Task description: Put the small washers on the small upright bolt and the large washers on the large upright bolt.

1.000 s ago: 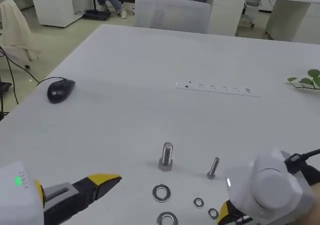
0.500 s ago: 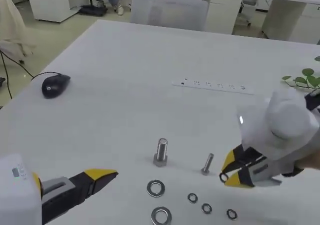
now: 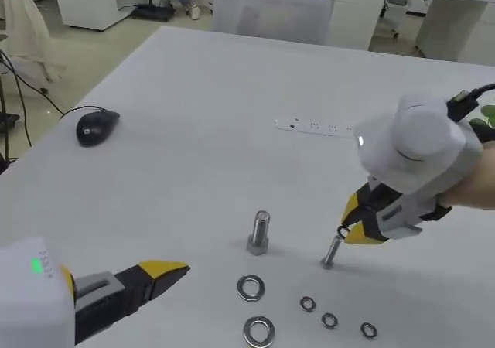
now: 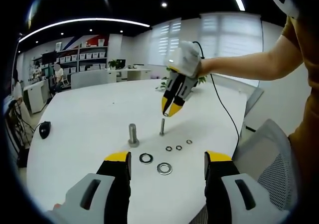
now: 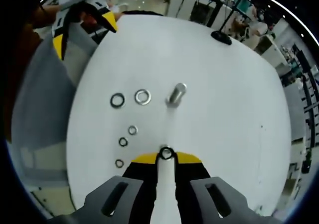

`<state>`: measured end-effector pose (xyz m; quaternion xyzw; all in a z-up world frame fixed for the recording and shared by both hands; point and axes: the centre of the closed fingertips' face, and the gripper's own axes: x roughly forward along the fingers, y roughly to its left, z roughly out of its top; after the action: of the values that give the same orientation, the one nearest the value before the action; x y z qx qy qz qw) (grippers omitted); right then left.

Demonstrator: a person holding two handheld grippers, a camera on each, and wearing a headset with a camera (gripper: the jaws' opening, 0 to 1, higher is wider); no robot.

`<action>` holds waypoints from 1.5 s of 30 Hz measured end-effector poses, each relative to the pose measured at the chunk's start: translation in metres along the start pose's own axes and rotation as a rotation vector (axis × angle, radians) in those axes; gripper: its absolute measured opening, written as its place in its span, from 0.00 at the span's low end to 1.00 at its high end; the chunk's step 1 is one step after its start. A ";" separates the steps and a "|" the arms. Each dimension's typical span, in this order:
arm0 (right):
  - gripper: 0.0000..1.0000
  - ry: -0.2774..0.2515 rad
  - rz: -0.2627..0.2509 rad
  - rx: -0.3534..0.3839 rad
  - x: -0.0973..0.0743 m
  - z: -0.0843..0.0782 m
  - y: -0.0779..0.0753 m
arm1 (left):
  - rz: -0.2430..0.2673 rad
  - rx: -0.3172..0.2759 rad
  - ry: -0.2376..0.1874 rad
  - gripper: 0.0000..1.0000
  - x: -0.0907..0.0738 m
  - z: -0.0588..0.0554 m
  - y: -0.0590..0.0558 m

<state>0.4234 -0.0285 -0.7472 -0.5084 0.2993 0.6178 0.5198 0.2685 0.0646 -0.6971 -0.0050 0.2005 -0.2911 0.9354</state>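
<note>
The large upright bolt (image 3: 259,232) and the thinner small bolt (image 3: 331,251) stand on the white table (image 3: 193,131). My right gripper (image 3: 345,233) hovers just above the small bolt's top, shut on a small washer (image 5: 161,153). In front of the bolts lie two large washers (image 3: 250,288) (image 3: 258,330) and three small washers (image 3: 308,304) (image 3: 329,321) (image 3: 368,331). My left gripper (image 3: 166,274) waits low at the near left; its fingers (image 4: 119,160) stand wide apart with nothing between them. The right gripper (image 4: 171,107) hangs over the small bolt (image 4: 162,127).
A black mouse (image 3: 97,124) lies at the far left and a power strip (image 3: 317,127) is set into the table behind the bolts. A grey chair (image 3: 271,11) stands at the far edge. A plant (image 3: 487,116) sits at the right edge.
My right gripper has risen from the small washers at the near edge, carrying one washer, and moved back to just above the small bolt. The left gripper has stayed put.
</note>
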 end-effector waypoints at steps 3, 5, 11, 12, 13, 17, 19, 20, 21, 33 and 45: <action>0.12 0.006 0.008 0.004 0.003 -0.001 -0.001 | 0.000 0.000 -0.008 0.59 0.000 0.003 0.001; 0.12 0.007 0.014 0.009 0.005 -0.002 -0.001 | 0.002 0.006 -0.006 0.59 0.001 0.004 0.002; 0.12 0.026 0.028 0.003 0.009 -0.003 -0.002 | 0.012 0.015 0.007 0.59 0.003 0.004 0.006; 0.12 0.033 0.023 0.000 0.010 -0.005 -0.003 | 0.011 0.011 -0.002 0.59 0.003 0.005 0.006; 0.12 0.037 0.024 -0.006 0.010 -0.005 -0.003 | 0.009 0.007 -0.007 0.59 0.004 0.006 0.006; 0.12 0.033 0.030 -0.005 0.010 -0.004 -0.003 | 0.003 0.005 -0.007 0.59 0.005 0.007 0.005; 0.12 0.041 0.038 -0.004 0.012 -0.005 -0.003 | 0.000 0.004 -0.005 0.59 0.006 0.006 0.004; 0.12 0.043 0.040 -0.005 0.013 -0.005 -0.003 | -0.001 0.003 -0.007 0.59 0.006 0.007 0.004; 0.12 0.044 0.040 -0.004 0.013 -0.005 -0.003 | -0.001 0.002 -0.007 0.59 0.005 0.007 0.004; 0.12 0.052 0.065 -0.010 0.029 -0.008 0.001 | 0.003 -0.002 -0.003 0.58 0.003 0.005 0.005; 0.13 0.041 0.093 0.015 0.053 -0.019 0.001 | 0.014 -0.004 0.005 0.58 0.002 0.002 0.009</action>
<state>0.4312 -0.0278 -0.8025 -0.5028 0.3377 0.6285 0.4880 0.2751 0.0705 -0.6972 -0.0049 0.2036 -0.2839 0.9370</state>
